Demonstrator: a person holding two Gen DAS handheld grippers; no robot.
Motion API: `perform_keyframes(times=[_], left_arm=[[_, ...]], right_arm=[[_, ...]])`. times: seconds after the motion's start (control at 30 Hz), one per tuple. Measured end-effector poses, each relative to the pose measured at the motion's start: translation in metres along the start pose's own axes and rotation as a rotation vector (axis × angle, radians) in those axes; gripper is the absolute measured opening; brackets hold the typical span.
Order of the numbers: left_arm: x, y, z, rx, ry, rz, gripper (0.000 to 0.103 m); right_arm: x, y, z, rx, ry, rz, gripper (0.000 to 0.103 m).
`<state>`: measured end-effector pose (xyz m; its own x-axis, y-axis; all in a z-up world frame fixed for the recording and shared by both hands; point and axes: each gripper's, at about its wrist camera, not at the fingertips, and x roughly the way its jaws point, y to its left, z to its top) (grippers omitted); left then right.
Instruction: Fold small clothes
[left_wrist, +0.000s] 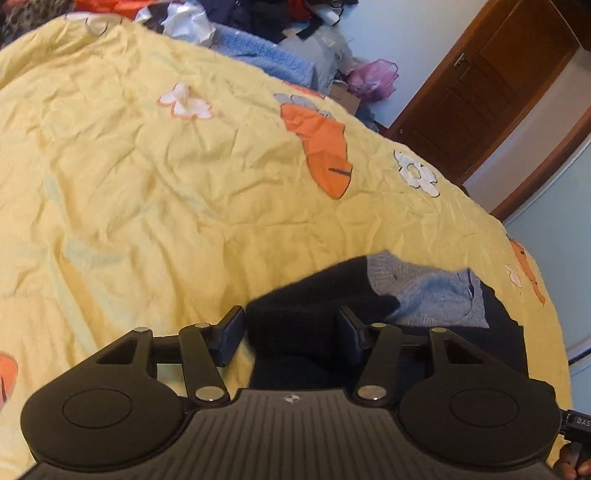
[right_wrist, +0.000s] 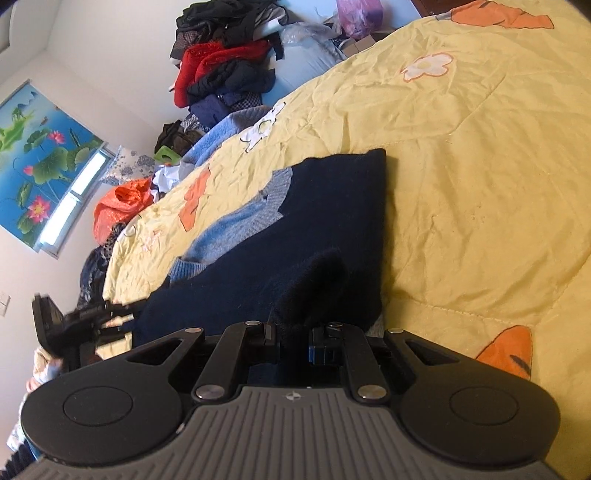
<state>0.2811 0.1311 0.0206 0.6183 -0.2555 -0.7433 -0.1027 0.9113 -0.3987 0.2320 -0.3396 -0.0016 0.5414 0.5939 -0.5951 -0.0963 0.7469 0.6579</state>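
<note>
A small dark navy knitted garment (right_wrist: 325, 221) with a light blue and grey panel (right_wrist: 236, 225) lies on the yellow quilt (right_wrist: 480, 166). My right gripper (right_wrist: 293, 338) is shut on a bunched fold of its navy edge. In the left wrist view the same garment (left_wrist: 314, 314) lies under my left gripper (left_wrist: 291, 332), whose jaws stand wide apart with navy cloth between them, not pinched. Its blue-grey panel (left_wrist: 436, 295) lies just to the right. The left gripper (right_wrist: 74, 325) also shows at the left of the right wrist view.
The quilt (left_wrist: 147, 184) has orange carrot and white flower patches. A pile of clothes (right_wrist: 225, 66) and a blue blanket (left_wrist: 258, 55) lie beyond the bed's far side. An orange bag (right_wrist: 122, 206) sits by the window. A brown wooden door (left_wrist: 480, 85) stands at the right.
</note>
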Motion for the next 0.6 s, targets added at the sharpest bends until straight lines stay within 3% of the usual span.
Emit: perform_keyframes(times=[0.03,0.07,0.1,0.27,0.43,0.53,0.6], left_arm=[[-0.001,-0.003,0.002,0.011,-0.011,0.006,0.042],[-0.002,-0.006,0.005,0.033,-0.010,0.018,0.020],[0.001,-0.010,0.006,0.066,-0.003,0.048,0.010],[-0.003,-0.027,0.015,0.217,-0.044,0.161,0.004],[-0.026,-0.041,0.062,0.303,-0.146,0.213,0.004],[-0.014,-0.044,0.075,0.371,-0.129,0.266,0.004],[0.006,-0.039,0.071,0.392,-0.093,0.349,0.004]], right_arm=[[0.000,0.001,0.000,-0.004,0.002,0.000,0.019],[0.000,0.002,-0.001,-0.005,0.002,0.001,0.019],[0.001,0.002,0.001,-0.007,0.003,0.001,0.019],[0.005,0.003,0.004,-0.013,0.004,-0.005,0.019],[0.001,0.010,0.014,0.005,-0.064,0.070,0.019],[0.016,0.011,0.018,0.001,-0.034,0.056,0.019],[0.032,0.007,0.017,0.010,0.001,0.029,0.019]])
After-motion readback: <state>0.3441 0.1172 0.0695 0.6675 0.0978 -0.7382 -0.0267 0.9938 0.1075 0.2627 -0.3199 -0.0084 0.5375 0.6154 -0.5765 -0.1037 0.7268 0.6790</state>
